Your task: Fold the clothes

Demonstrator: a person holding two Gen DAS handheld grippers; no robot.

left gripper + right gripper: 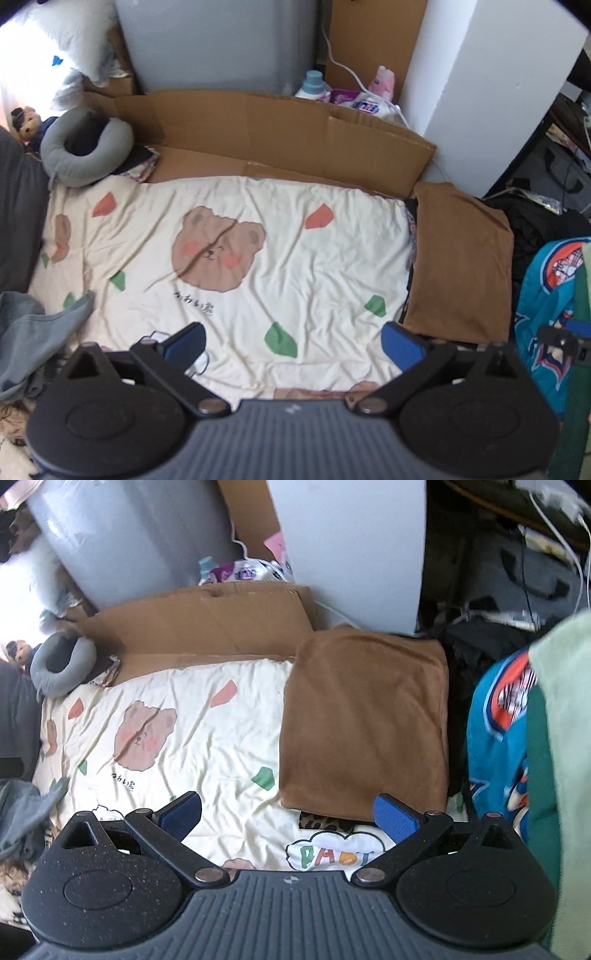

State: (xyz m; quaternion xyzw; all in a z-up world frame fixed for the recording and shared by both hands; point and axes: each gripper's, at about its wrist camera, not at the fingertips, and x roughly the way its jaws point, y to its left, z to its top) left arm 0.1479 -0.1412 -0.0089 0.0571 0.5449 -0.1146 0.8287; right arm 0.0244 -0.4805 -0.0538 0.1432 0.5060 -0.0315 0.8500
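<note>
While they hang above the bedsheet (295, 280): left tool (293, 341) and right tool (288, 818), both wide open, empty.

- The cream bear-print bedsheet (229, 266) lies bare across its middle, so a gripper has open passage there.
- The folded brown garment (364, 720) fills the sheet's right edge, on top of other folded clothes.
- A flattened cardboard box (280, 136) stands along the far edge like a low wall.
- The grey neck pillow (79, 151) blocks the far left corner.
- A crumpled grey garment (33, 328) spills over the near left edge.
- A blue printed garment (495, 746) and a green cloth (557, 775) hang close on the right, narrowing that side.
- Both the left gripper (291, 345) and the right gripper (288, 818) hang wide-jawed above the sheet, nothing between the pads.
</note>
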